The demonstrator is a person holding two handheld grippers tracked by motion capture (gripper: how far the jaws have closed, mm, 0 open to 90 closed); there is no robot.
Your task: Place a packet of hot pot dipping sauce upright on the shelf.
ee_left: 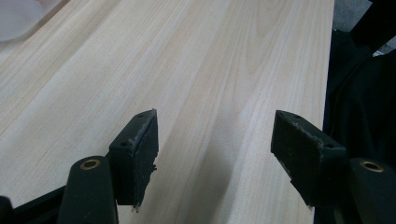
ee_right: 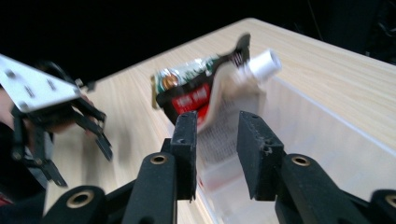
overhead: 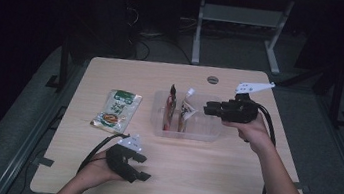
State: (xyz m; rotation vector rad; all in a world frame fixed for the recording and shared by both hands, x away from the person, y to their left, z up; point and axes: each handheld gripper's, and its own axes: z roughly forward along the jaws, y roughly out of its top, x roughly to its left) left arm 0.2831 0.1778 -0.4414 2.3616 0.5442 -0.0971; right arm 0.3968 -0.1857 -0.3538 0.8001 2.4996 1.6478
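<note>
A clear plastic container stands at mid-table with two pouches upright in it: a dark red pouch and a beige pouch with a white spout. My right gripper hovers level over the container's right half and points left at the pouches. In the right gripper view its jaws stand apart, open; the beige pouch and the red pouch lie just beyond the tips, and neither pad presses on them. My left gripper rests near the front edge, open, with bare wood between its jaws.
A green food pouch lies flat on the table to the left of the container. A round cable grommet sits at the far edge. In the right gripper view the container's wall runs off to the right and the left gripper shows farther off.
</note>
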